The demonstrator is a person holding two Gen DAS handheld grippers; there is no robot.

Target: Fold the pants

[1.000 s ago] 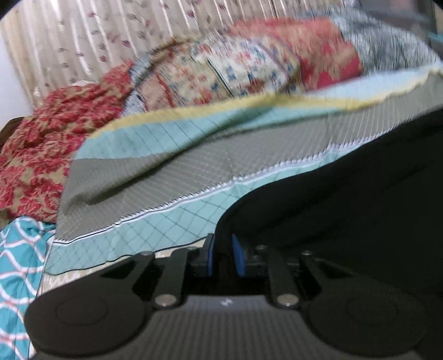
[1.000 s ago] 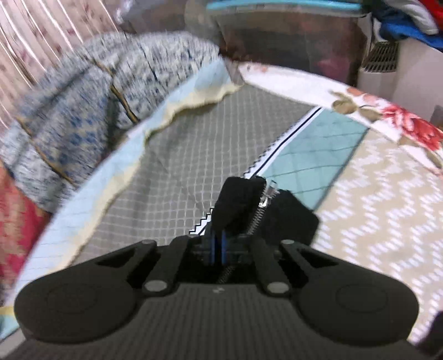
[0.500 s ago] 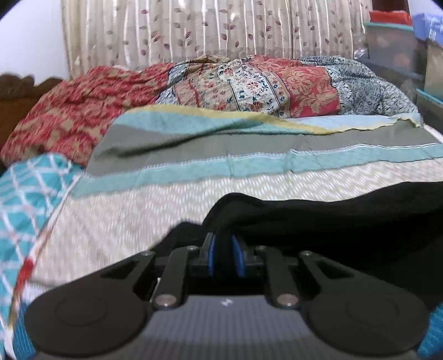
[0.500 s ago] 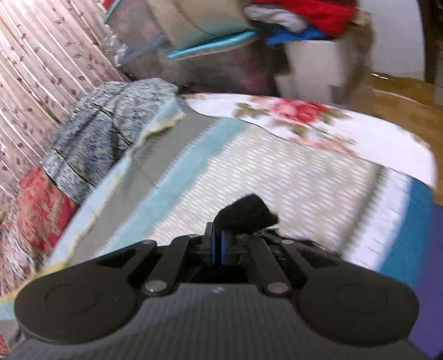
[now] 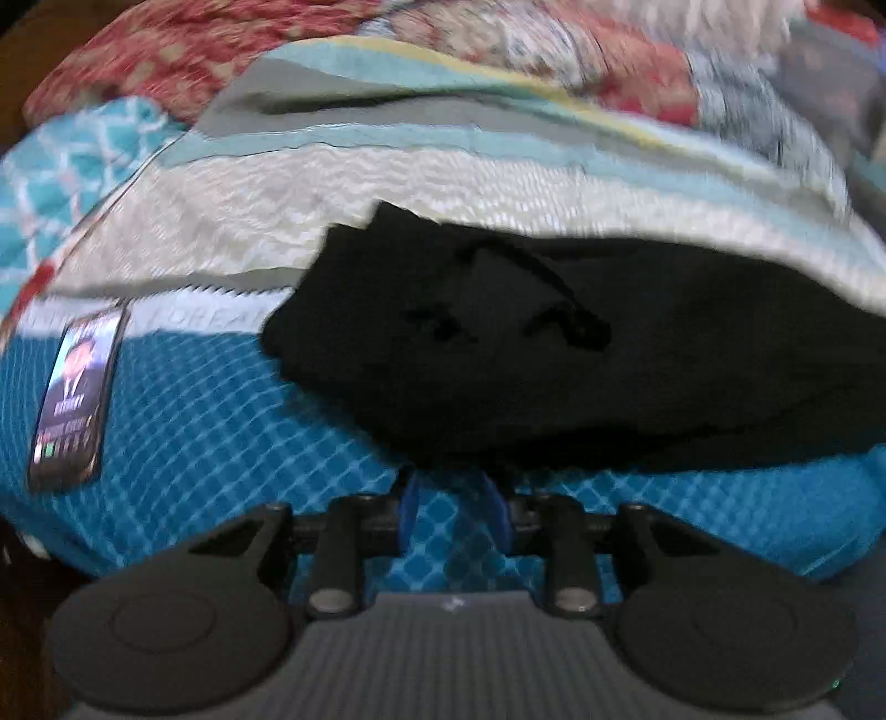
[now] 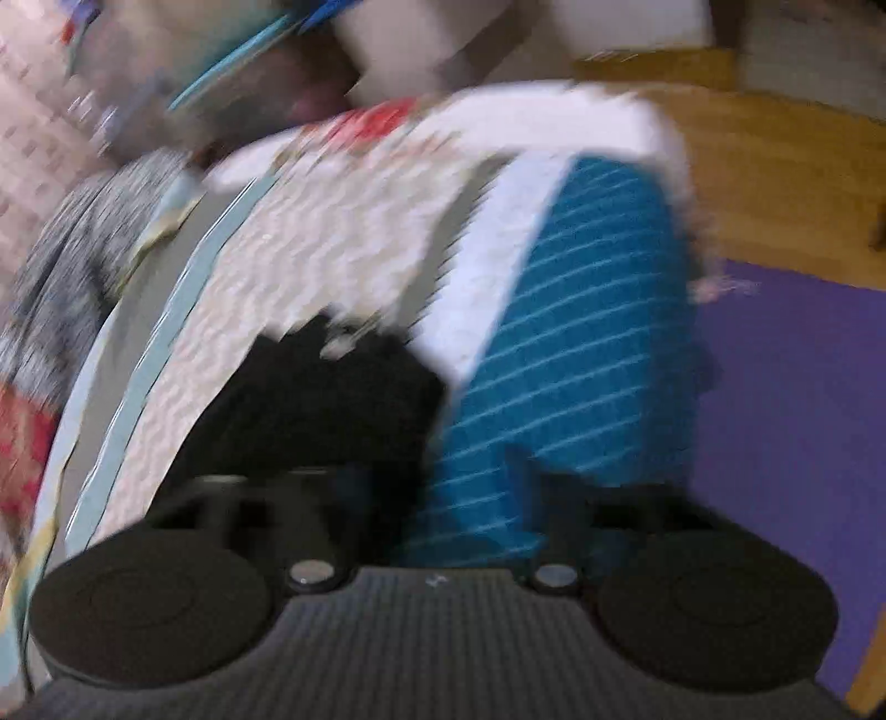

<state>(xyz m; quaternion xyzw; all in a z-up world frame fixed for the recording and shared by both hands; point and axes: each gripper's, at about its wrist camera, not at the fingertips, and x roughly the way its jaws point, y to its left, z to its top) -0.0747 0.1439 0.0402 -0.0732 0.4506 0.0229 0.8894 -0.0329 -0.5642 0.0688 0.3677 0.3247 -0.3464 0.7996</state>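
Note:
The black pants (image 5: 554, 354) lie in a heap on the striped bedspread (image 5: 387, 183), with a drawstring on top. My left gripper (image 5: 451, 507) is open and empty, just in front of the pants' near edge. In the right wrist view the pants (image 6: 326, 399) lie on the bed's near edge, ahead and left of my right gripper (image 6: 437, 487), which is open wide and empty. Both views are blurred.
A phone (image 5: 75, 399) lies on the blue checked sheet (image 5: 210, 421) at the left. Patterned quilts (image 5: 498, 50) are piled at the back. To the right lie the bed's edge, a purple mat (image 6: 786, 399) and wooden floor (image 6: 775, 166).
Both grippers have opened and let go of the pants, which now lie on the bed. Both have pulled back toward the bed's near edge.

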